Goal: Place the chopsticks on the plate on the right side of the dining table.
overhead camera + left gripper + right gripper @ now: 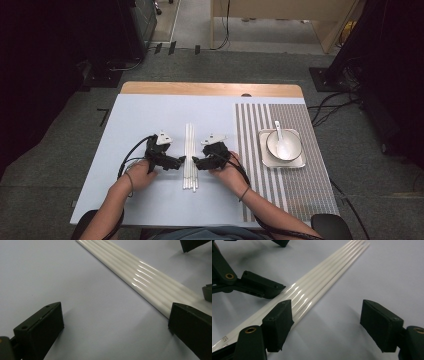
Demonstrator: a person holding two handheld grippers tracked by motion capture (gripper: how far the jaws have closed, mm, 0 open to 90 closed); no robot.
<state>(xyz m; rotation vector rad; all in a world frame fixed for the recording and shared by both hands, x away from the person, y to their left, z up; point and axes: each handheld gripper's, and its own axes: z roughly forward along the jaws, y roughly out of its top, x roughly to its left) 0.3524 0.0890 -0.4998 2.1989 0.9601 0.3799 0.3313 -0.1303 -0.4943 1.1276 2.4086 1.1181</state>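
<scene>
Black angular jaws of the right gripper [325, 325] stand wide apart in the right gripper view; one jaw sits at the edge of the white rods, the other on bare tabletop, nothing clamped between them. Same gripper seen from the high view [196, 162], held by the person's right hand [227, 172], tips just beside the rods' right edge.

Bundle of long, thin, glossy white plastic rods [190, 155]: lying flat side by side in a tight row on the pale blue table mat [140, 125], running away from the person, midway between the two grippers. Also seen in the left gripper view [140, 277] and in the right gripper view [317, 290].

Left gripper [181, 160], black, cable trailing, grey three-cornered plate on top: held by the left hand [140, 175], tips just beside the rods' left edge. In the left gripper view [116, 323] its jaws are spread wide, one at the near edge of the rods, nothing gripped.

Grey striped woven placemat [285, 190]: right part of table.

Square white tray [297, 162]: on the placemat, bearing a round white bowl [292, 140].

White ceramic spoon [280, 137]: resting in the bowl.
</scene>
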